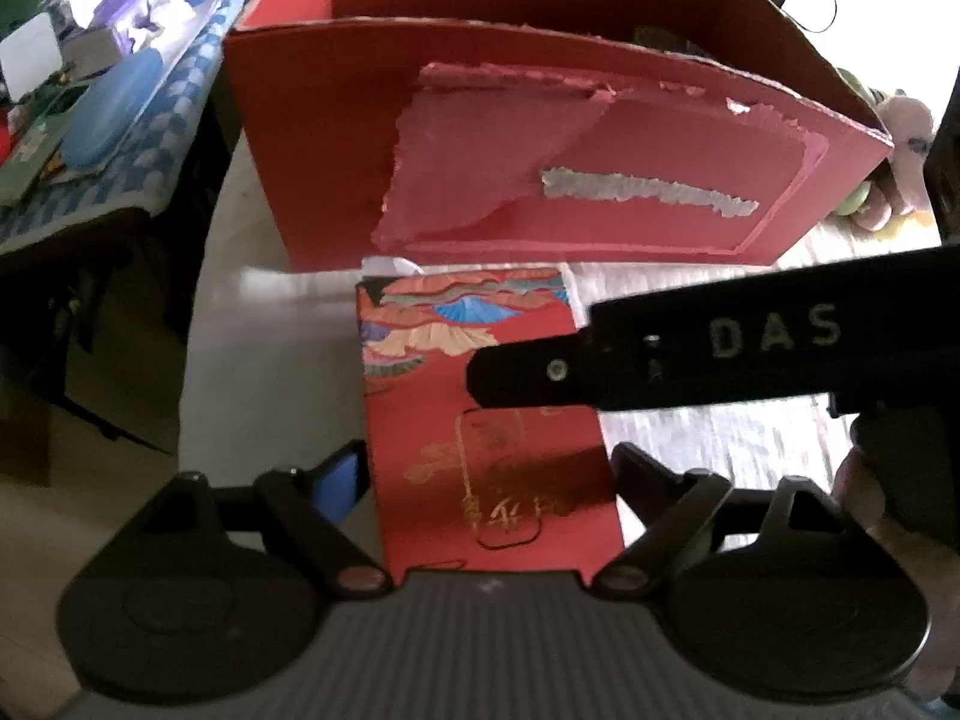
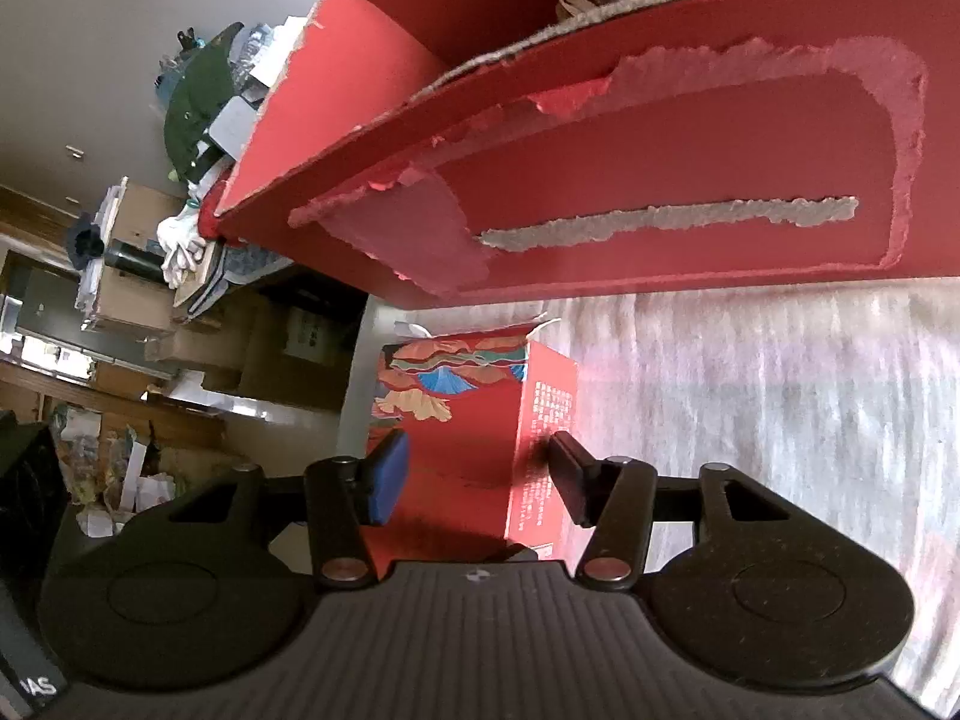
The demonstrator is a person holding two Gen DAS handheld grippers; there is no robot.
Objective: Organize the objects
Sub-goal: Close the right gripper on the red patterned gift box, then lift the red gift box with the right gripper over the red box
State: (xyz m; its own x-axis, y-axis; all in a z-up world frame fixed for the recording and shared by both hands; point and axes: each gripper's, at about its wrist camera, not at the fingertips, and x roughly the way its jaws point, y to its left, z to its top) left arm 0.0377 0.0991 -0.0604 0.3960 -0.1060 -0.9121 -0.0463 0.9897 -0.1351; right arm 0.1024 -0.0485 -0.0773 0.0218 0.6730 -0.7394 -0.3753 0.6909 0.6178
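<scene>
Gripping the small red carton [image 1: 480, 420], both the left gripper [image 1: 486, 480] and right gripper [image 2: 474, 474] clamp it; next, lift into the big red box [image 1: 540, 120].

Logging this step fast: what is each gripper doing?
Left gripper: shut on the small red box.
Right gripper: shut on the same box.
</scene>
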